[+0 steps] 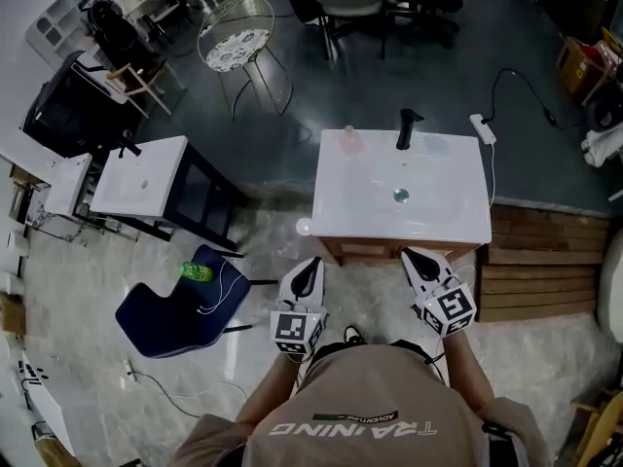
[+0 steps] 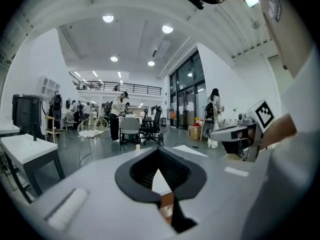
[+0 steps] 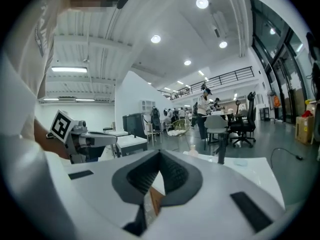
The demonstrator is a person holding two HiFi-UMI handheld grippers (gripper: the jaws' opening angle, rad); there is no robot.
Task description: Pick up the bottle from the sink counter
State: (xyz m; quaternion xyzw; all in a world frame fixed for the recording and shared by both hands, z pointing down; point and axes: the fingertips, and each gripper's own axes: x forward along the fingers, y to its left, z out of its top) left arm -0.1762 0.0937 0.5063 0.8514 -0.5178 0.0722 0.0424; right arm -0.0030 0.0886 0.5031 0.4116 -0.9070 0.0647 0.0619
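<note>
A small pale, translucent bottle [image 1: 350, 141] stands at the back left corner of the white sink counter [image 1: 443, 217], left of the black faucet [image 1: 407, 127]. Both grippers hover in front of the counter's near edge, well short of the bottle. My left gripper [image 1: 310, 265] is shut and holds nothing, and so is my right gripper [image 1: 415, 257]. In the left gripper view the shut jaws [image 2: 159, 150] point toward the bottle [image 2: 137, 147] far ahead. The right gripper view shows its shut jaws [image 3: 160, 154], with the bottle [image 3: 193, 150] and faucet [image 3: 221, 148] beyond.
A second white sink unit [image 1: 146, 175] stands at the left. A blue chair [image 1: 180, 309] with a green object [image 1: 198, 272] on it sits near my left side. Wooden pallets [image 1: 535, 261] lie to the right, a power strip [image 1: 482, 129] behind the counter.
</note>
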